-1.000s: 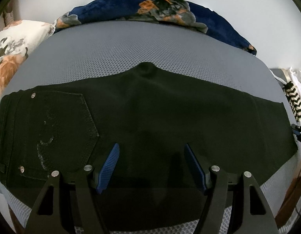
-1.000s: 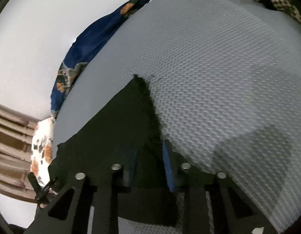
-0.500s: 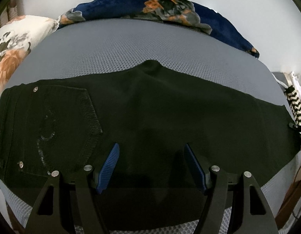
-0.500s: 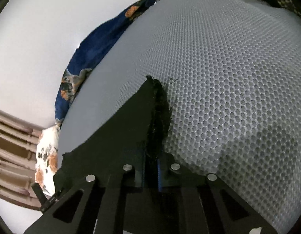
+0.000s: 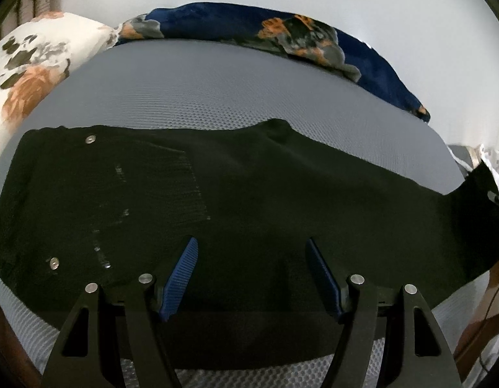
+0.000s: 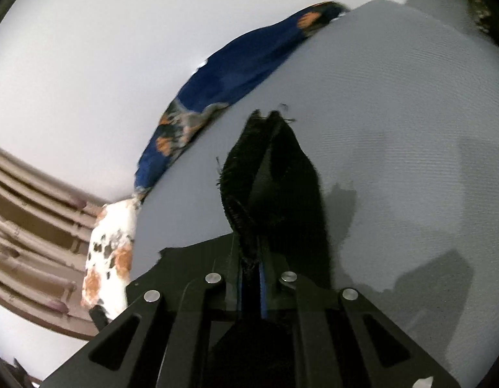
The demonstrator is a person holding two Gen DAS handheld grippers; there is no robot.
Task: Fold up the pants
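Observation:
Black pants [image 5: 249, 213] lie folded lengthwise across a grey mesh mattress [image 5: 217, 97], waist and back pocket at the left, leg end at the right. My left gripper [image 5: 251, 258] hovers open above the middle of the pants, blue pads apart, nothing between them. In the right wrist view my right gripper [image 6: 251, 278] is shut on the frayed hem of the pants [image 6: 269, 174], which stands lifted off the mattress [image 6: 395, 129]. At the far right of the left wrist view that leg end rises off the bed.
A navy floral blanket [image 5: 314, 42] lies along the back edge by a white wall. A white floral pillow [image 5: 33, 64] sits at the left. A wooden headboard [image 6: 29, 213] shows in the right wrist view. The bed's near edge is just under my left gripper.
My right gripper closed on the pants hem, then lifted it off the mattress. My left gripper drifted slightly, staying open over the pants.

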